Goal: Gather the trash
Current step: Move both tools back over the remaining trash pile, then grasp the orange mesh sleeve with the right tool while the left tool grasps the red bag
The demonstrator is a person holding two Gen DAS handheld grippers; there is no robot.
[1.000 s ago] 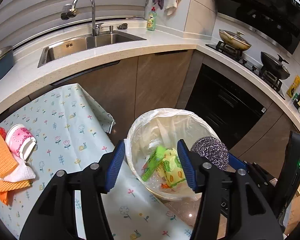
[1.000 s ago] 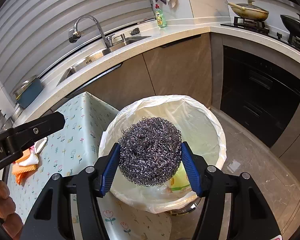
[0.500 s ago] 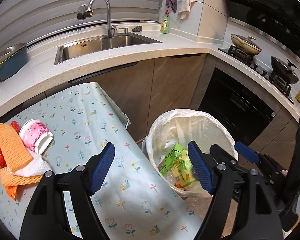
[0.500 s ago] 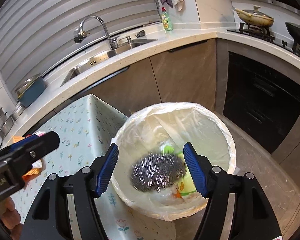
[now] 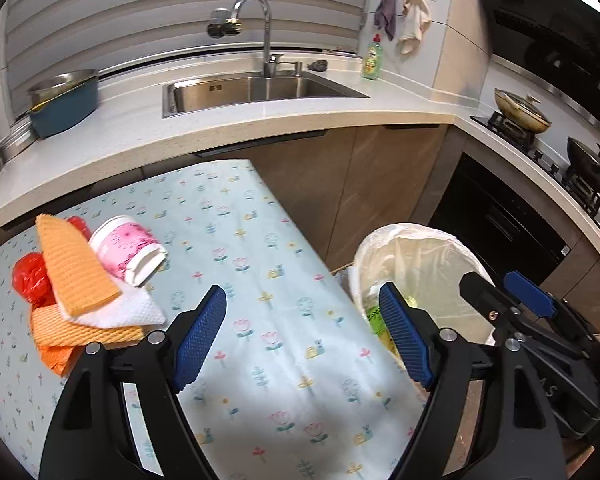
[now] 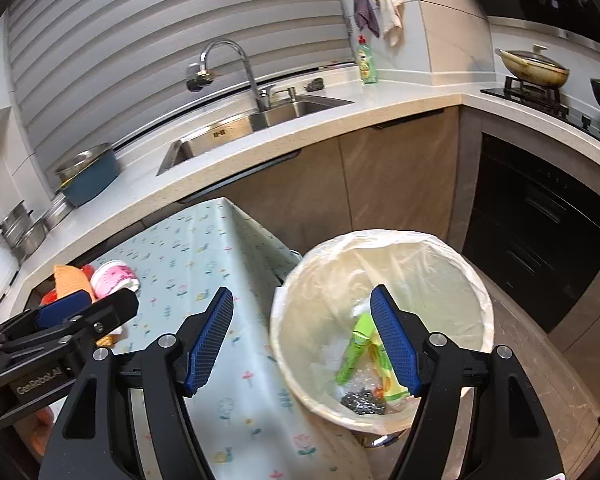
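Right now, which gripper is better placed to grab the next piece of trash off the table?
Left. The left gripper is open over the table, near the pile with the pink cup. The right gripper is open at the trash bin, farther away.

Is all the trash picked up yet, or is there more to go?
Not yet. The steel scrubber and green wrappers already lie in the lined bin. Both tongs, left and right, are open and empty. The pink cup, orange cloths and red bag wait on the table.
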